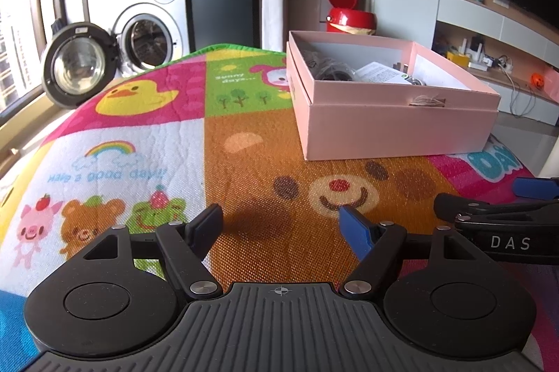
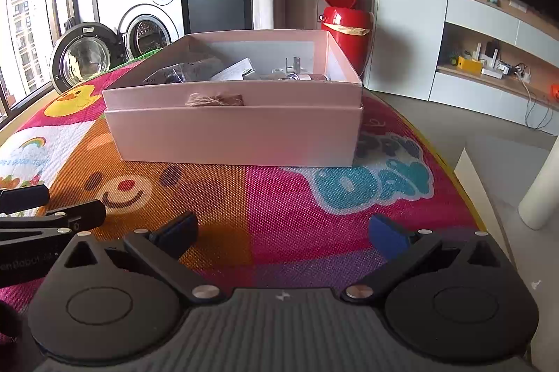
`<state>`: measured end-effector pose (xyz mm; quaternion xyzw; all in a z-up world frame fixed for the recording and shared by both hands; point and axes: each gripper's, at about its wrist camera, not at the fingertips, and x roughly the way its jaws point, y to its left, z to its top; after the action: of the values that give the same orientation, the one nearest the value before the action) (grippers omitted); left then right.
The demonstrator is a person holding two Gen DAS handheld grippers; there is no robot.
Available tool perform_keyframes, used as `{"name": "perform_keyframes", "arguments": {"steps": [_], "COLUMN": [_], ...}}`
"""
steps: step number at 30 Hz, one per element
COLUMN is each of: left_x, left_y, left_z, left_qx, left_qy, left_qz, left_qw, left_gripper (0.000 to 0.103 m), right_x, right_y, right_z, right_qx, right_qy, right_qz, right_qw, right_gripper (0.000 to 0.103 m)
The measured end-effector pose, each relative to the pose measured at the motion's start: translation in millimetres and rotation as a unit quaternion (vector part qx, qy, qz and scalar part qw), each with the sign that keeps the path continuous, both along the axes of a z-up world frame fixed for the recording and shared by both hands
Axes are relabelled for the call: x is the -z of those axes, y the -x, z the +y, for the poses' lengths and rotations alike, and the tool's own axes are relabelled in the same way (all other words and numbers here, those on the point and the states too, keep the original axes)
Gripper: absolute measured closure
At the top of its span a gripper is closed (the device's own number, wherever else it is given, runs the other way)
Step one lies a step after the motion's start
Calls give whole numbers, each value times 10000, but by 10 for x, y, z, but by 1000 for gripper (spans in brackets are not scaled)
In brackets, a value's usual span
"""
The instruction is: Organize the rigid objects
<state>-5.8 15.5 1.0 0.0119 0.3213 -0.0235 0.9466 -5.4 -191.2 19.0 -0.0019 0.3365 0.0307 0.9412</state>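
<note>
Both your left tongs (image 1: 283, 225) and right tongs (image 2: 283, 228) are spread wide and empty, low over the cartoon-print mat (image 2: 279, 197). The open pink cardboard box (image 2: 237, 130) sits ahead; nudge its thin wall and the loose contents may shift.

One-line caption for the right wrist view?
Open right gripper faces a pink box of small items on a cartoon mat, left gripper alongside.
</note>
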Motion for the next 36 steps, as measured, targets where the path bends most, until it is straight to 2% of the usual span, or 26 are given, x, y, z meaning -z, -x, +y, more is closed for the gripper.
{"name": "perform_keyframes", "arguments": {"steps": [36], "left_x": [13], "left_y": [-3], "left_z": [8], "left_qx": [8], "left_qy": [54], "left_qz": [-9], "left_qw": [10000], "left_gripper": [23], "right_x": [-11], "right_y": [-33], "right_z": [-7], "right_qx": [5], "right_qy": [-10], "right_qz": [-8], "right_qw": [10000], "right_gripper": [0]}}
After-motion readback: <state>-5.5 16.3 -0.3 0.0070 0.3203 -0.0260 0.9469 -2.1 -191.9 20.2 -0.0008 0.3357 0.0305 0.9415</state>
